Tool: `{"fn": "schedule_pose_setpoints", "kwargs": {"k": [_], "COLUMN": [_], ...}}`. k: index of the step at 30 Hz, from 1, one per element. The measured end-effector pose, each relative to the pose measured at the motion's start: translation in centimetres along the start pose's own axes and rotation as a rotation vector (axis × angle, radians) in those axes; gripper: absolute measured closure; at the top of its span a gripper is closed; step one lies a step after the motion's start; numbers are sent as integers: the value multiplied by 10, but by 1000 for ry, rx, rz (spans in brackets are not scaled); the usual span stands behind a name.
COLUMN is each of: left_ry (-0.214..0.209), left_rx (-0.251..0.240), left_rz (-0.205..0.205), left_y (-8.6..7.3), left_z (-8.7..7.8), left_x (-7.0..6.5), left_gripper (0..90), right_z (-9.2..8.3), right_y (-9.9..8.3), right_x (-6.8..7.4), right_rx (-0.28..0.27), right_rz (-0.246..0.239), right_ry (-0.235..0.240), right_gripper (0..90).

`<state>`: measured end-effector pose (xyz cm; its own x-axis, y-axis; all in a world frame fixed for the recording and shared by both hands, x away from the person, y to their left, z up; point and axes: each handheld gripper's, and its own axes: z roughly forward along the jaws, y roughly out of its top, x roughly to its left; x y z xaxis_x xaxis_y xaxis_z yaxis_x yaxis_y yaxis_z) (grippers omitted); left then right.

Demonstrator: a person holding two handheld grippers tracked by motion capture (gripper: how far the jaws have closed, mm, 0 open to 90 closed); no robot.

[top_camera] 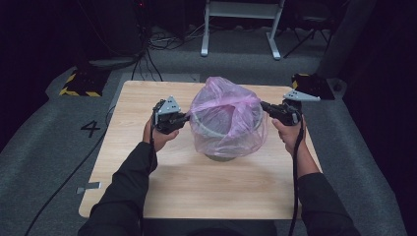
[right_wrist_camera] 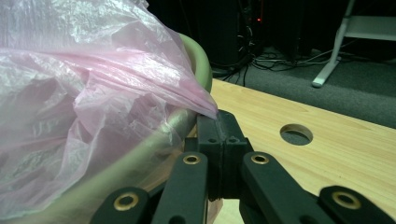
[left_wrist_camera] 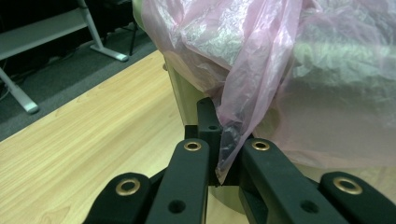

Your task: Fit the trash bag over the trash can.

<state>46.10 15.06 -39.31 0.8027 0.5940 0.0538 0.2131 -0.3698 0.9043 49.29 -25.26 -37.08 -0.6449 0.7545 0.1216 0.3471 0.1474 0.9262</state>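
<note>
Thin pink plastic bag, translucent and crinkled, draped over a round grey-green bin with a smooth rolled rim. Bag film bunched and domed on top, a twisted band running across it from 9 to 3 o'clock. Bin standing at centre of a light wood-grain table, matte laminate, rounded corners, a round cable hole cut in the top.

Left gripper at 9 o'clock of the bin, just beside the rim, jaws clamped on a pleat of bag film; in the left gripper view, film pinched between the black pads, hanging fold touching the bin wall. Right gripper at 3 o'clock of the bin, jaws closed on a drawn-out corner of the bag; in the right gripper view, film tapering to a point right at the closed pads, bin rim touching the film just beside them.

Gripper bodies matte black plastic, brass-coloured rivets at the linkages, grey three-cornered plate on top of each.

Writing: a dark "4" on the grey carpet at 9 o'clock of the table. Yellow-black hazard striping on a base at 10 o'clock.
</note>
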Motion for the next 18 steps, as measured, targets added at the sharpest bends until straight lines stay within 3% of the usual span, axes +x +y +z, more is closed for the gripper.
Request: {"fn": "schedule_pose_setpoints", "kwargs": {"k": [1, 4, 5, 6, 7, 8, 11, 14, 18], "left_ry": [-2, 42, 53, 91, 99, 92, 135, 141, 149], "left_rx": [-2, -14, -37, -59, -68, -76, -114, -143, -160], "left_rz": [2, 7, -12, -30, -41, -48, -71, -75, -75], "left_y": [-2, -5, -6, -5, -4, -3, 1, 5, 13], "left_z": [-3, -14, -19, -25, -28, -33, -49, -62, -66], "left_x": [-2, -5, -5, -3, -1, 1, 5, 4, 0], "left_gripper": [899, 892, 823, 714, 597, 564, 385, 290, 257], "right_z": [-2, -10, -12, -14, -16, -17, -23, -27, -28], "right_y": [-1, -2, -1, 0, 2, 3, 9, 14, 18], "right_x": [2, 9, 10, 11, 11, 11, 11, 11, 19], "right_rx": [2, -2, -4, -4, -6, -11, -36, -54, -67], "right_rz": [-8, -35, -51, -64, -75, -80, -94, -97, -129], "right_ry": [9, 14, 2, -15, -44, -54, -88, -96, -116], "right_gripper": [900, 900, 900, 900, 899, 897, 885, 890, 898]}}
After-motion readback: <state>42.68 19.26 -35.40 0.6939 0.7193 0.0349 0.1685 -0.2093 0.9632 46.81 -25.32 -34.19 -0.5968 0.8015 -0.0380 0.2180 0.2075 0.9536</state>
